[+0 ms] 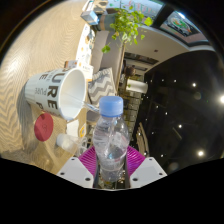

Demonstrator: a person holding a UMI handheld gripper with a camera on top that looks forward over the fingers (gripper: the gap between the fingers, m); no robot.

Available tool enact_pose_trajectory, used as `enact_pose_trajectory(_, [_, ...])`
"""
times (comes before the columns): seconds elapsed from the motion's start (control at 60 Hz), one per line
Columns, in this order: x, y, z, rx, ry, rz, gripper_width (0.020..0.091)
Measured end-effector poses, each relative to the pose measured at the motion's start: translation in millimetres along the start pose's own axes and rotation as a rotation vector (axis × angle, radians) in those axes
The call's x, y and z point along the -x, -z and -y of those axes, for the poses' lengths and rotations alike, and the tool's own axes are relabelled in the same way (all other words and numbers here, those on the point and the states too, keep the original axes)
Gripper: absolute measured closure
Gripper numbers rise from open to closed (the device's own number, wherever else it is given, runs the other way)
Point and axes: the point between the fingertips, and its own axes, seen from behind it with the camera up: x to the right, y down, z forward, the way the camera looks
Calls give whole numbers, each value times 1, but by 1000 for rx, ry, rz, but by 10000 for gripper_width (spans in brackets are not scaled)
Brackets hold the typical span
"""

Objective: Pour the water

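The tool (pixel 112 172) is clenching one clear bottle (pixel 111 140) between its two pink pads (pixel 90 158), blue cap (pixel 112 104) apparently on. One white cup (pixel 58 92) is lying tilted just ahead and to the left of the tool, mouth toward the bottle. One red object (pixel 43 126) is sitting left of the tool, near the cup. If the cap is staying on, nothing will be pouring; with the cup tipped, water could be running onto the tabletop (pixel 30 55).
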Motion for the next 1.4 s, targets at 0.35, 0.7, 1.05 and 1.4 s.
enact_pose_trajectory(0.35, [-33, 27, 4, -71, -1022, 259, 749])
enact_pose_trajectory(0.7, [60, -1, 31, -64, -1616, 599, 747])
enact_pose_trajectory(1.05, [120, -22, 47, -93, -1656, 659, 740])
enact_pose_trajectory(1.4, [116, -7, 38, 9, -1601, 664, 314])
